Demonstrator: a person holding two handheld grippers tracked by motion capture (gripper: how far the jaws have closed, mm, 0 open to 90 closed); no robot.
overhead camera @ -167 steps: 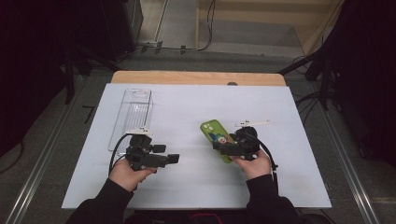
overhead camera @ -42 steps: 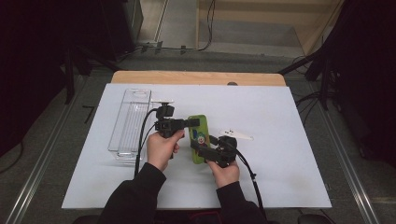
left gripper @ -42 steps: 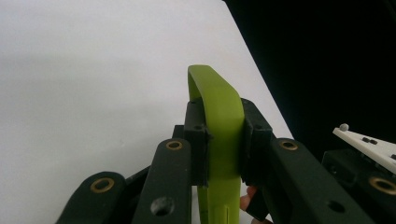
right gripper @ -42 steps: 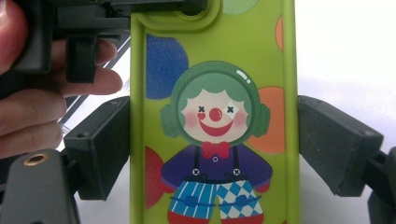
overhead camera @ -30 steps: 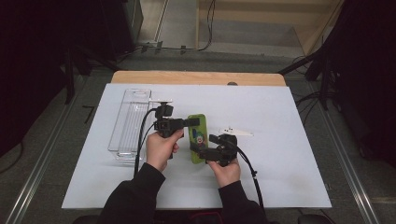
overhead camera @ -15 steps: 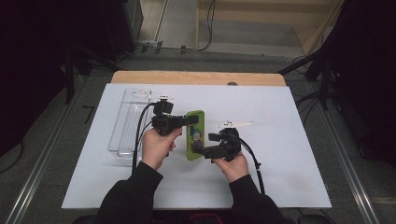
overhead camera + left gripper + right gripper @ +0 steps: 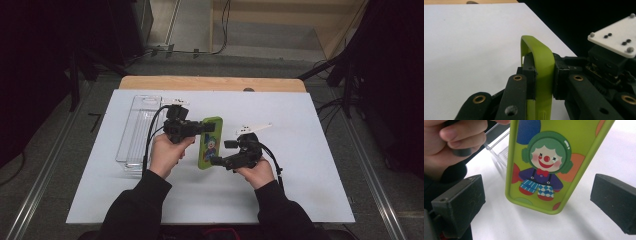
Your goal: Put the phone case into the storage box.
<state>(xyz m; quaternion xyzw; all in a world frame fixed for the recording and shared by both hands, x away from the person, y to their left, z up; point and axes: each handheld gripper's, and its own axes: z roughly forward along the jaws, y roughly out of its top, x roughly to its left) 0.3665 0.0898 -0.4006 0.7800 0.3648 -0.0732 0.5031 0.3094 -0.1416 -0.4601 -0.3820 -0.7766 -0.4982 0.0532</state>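
Note:
A lime-green phone case (image 7: 210, 142) printed with a clown is held above the white table. My left gripper (image 7: 202, 128) is shut on its upper left edge; in the left gripper view both pads (image 7: 531, 75) pinch the green rim (image 7: 541, 60). My right gripper (image 7: 220, 153) stands open just below and right of the case's lower end. In the right gripper view, its two pads (image 7: 459, 203) stand wide apart on either side of the case's lower end (image 7: 544, 157), touching nothing.
A clear plastic tray (image 7: 137, 131) lies on the white tabletop (image 7: 300, 175) left of the left hand (image 7: 165, 155); its corner (image 7: 499, 147) is behind the case. The right gripper's white plate (image 7: 615, 37) is close beside the case. A wooden edge (image 7: 210, 83) borders the far side.
The right gripper, which held the case earlier, has let go and drawn back down and right. The left gripper has taken the case and shifted it slightly left.

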